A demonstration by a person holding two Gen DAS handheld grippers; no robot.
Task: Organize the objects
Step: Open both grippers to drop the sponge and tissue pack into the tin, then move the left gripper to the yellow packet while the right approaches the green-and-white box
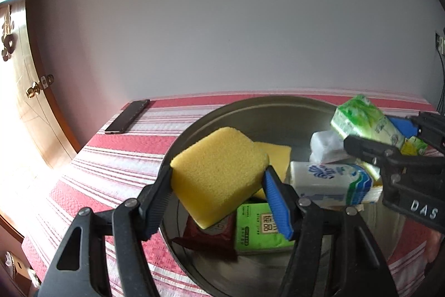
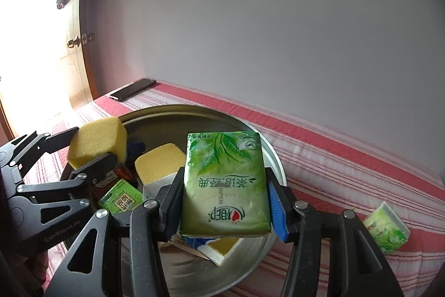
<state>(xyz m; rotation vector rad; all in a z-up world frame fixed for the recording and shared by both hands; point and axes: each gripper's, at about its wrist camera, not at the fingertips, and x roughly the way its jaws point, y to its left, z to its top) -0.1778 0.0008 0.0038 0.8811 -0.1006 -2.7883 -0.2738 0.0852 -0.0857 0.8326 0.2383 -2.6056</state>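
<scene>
- A flat dark phone lies at the far left corner of the table, on the red and white striped cloth.
- The left gripper squeezes a thick yellow square sponge between its two fingers. The jaws are partly open, just as wide as the sponge, which is up in the air over the left side of the big round silver metal bowl.
- In the bowl lie a second yellow sponge, a small bright green packet, a dark red packet and a white and blue tissue pack (the white lump behind it is too blurry to name).
- The right gripper pinches a green tissue pack with leaf pictures. Its jaws are partly open too, pressed on the pack's two sides, and the pack is held above the right side of the bowl.
- Another small green tissue pack lies on the cloth, to the right, outside the bowl.
</scene>
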